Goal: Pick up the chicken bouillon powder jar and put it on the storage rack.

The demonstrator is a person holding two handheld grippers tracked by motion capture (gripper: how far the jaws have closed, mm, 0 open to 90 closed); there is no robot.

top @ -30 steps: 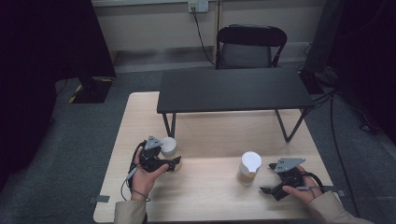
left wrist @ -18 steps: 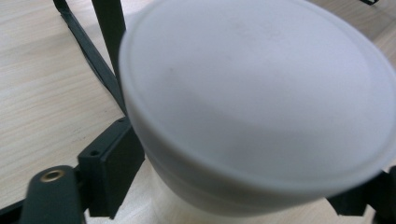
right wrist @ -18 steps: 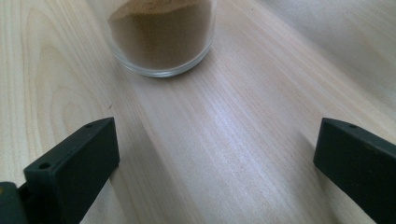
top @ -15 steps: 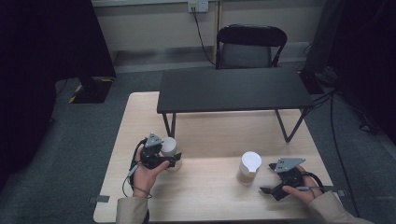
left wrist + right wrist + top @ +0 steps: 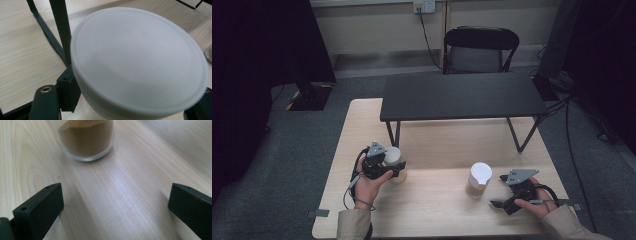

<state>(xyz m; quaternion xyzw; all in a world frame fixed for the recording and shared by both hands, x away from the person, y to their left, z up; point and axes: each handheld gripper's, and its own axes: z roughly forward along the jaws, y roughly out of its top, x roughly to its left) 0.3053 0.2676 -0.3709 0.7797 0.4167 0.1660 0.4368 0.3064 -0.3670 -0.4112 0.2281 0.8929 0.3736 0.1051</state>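
High view dim, corners near black, detail soft and grainy. Desk (image 5: pixel 437 210) evenly lit from overhead; shadows faint. Left tool view: white lid (image 5: pixel 140 62) between jaws blurred, too close for focus. Right tool view: broad glare streak on wood ahead of jaws.

Open wood lies between the two jars, and the whole near strip of the light table (image 5: pixel 432 220) at six o'clock is bare, so either gripper can slide through there. At twelve o'clock the black bench (image 5: pixel 462 95) blocks the far half, its slanted legs (image 5: pixel 390 134) just beyond the left gripper (image 5: pixel 393 167), one leg hard by the white-lidded jar (image 5: pixel 140 65) in the left gripper view. The right gripper (image 5: pixel 498 191) has its jaws spread wide over bare board, with the jar of brown powder (image 5: pixel 87 137) ahead at eleven o'clock in its own view.
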